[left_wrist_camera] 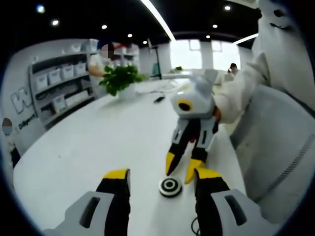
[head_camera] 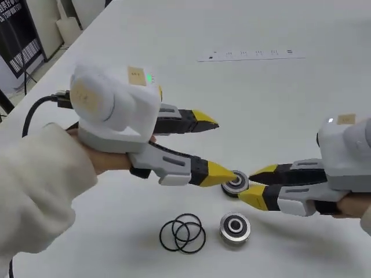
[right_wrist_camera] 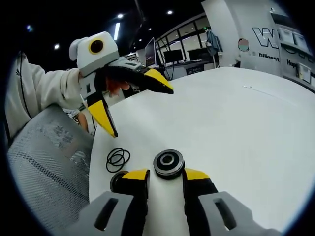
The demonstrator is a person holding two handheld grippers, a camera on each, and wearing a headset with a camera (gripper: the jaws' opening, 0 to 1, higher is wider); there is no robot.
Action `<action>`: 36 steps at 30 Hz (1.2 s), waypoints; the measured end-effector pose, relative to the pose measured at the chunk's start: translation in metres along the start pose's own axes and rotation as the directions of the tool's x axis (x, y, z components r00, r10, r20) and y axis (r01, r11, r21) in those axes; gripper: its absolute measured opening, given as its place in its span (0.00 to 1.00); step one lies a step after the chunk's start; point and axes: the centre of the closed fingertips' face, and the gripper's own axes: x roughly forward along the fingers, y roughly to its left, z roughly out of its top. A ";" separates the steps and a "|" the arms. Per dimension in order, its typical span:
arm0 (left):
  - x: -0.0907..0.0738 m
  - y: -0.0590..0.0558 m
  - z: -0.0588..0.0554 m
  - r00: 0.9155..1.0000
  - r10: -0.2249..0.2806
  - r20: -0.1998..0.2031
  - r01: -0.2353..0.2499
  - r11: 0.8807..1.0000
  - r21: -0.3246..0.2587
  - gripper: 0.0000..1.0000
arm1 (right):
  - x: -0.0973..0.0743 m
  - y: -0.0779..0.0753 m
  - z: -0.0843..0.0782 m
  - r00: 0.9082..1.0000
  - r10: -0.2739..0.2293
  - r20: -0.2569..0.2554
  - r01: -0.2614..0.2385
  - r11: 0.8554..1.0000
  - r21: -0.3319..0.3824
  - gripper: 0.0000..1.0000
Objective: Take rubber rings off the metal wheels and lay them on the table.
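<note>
Left gripper (head_camera: 224, 149) gapes wide, released, its lower yellow tip right at a round steel wheel (head_camera: 236, 182). Right gripper (head_camera: 254, 183), half open, grips nothing, tips just beside that wheel. Near the wheel lie a 2nd wheel (head_camera: 235, 227) and thin black rings (head_camera: 183, 233), on the white table (head_camera: 261, 104).

A white table (head_camera: 243, 87) stretches away. Shelves (left_wrist_camera: 59, 83) of bins line one wall beside a plant (left_wrist_camera: 120, 78). Ceiling strip lights (left_wrist_camera: 157, 17) glow above bright windows (left_wrist_camera: 202, 54). A mesh chair (right_wrist_camera: 44, 157) stands near.
</note>
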 end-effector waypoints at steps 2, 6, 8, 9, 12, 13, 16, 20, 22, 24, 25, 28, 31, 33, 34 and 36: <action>0.003 -0.001 -0.002 1.000 -0.004 -0.002 0.004 1.000 -0.008 0.52 | 0.001 -0.001 0.000 1.000 -0.001 -0.002 0.001 1.000 -0.005 0.24; 0.008 -0.003 -0.004 1.000 -0.012 0.008 0.013 1.000 -0.009 0.46 | 0.002 -0.002 -0.002 1.000 0.000 -0.011 0.000 1.000 -0.016 0.23; 0.011 -0.002 -0.007 1.000 -0.009 0.001 0.009 1.000 -0.007 0.44 | 0.003 -0.002 -0.003 1.000 -0.001 -0.017 0.000 1.000 -0.025 0.22; 0.012 -0.002 -0.009 1.000 -0.004 -0.003 0.004 1.000 -0.006 0.44 | 0.003 -0.002 -0.003 1.000 0.000 -0.018 -0.001 1.000 -0.026 0.22; 0.016 -0.001 -0.019 1.000 0.000 -0.026 0.000 1.000 -0.001 0.42 | 0.004 -0.002 -0.003 1.000 0.000 -0.021 -0.001 0.999 -0.040 0.21; 0.017 -0.002 -0.021 1.000 -0.006 -0.030 0.006 1.000 -0.004 0.42 | 0.004 -0.003 -0.004 1.000 0.000 -0.023 -0.001 0.999 -0.043 0.21; 0.020 -0.004 -0.025 0.999 -0.011 -0.039 0.011 1.000 -0.007 0.40 | 0.004 -0.004 -0.005 1.000 -0.002 -0.029 0.001 0.999 -0.047 0.21; 0.025 -0.006 -0.031 0.999 -0.016 -0.050 0.016 1.000 -0.007 0.33 | 0.005 -0.005 -0.006 0.999 -0.003 -0.035 0.001 0.999 -0.054 0.20; 0.027 -0.006 -0.033 0.998 -0.017 -0.054 0.017 1.000 -0.004 0.30 | 0.006 -0.006 -0.007 0.999 -0.003 -0.037 0.001 0.998 -0.058 0.19; 0.029 -0.005 -0.037 0.998 -0.014 -0.067 0.013 1.000 -0.012 0.29 | 0.006 -0.006 -0.007 0.999 -0.004 -0.041 0.001 0.998 -0.063 0.19; 0.030 -0.005 -0.038 0.997 -0.011 -0.070 0.010 1.000 -0.011 0.28 | 0.006 -0.006 -0.008 0.999 -0.004 -0.043 0.001 0.998 -0.067 0.19; 0.031 -0.006 -0.039 0.997 -0.021 -0.071 0.020 1.000 -0.014 0.22 | 0.005 -0.006 -0.009 0.999 -0.008 -0.046 0.004 0.997 -0.082 0.18; 0.033 -0.007 -0.041 0.997 -0.023 -0.074 0.022 1.000 -0.019 0.17 | 0.005 -0.006 -0.009 0.999 -0.010 -0.046 0.006 0.996 -0.087 0.17; 0.035 -0.007 -0.043 0.997 -0.023 -0.078 0.021 1.000 -0.023 0.18 | 0.005 -0.007 -0.009 0.999 -0.014 -0.045 0.010 0.996 -0.091 0.17; 0.035 -0.008 -0.044 0.996 -0.025 -0.080 0.023 0.999 -0.023 0.19 | 0.005 -0.006 -0.009 0.999 -0.013 -0.046 0.009 0.996 -0.092 0.17; 0.036 -0.009 -0.047 0.996 -0.032 -0.087 0.030 0.999 -0.024 0.18 | 0.005 -0.006 -0.009 0.999 -0.014 -0.045 0.009 0.996 -0.092 0.16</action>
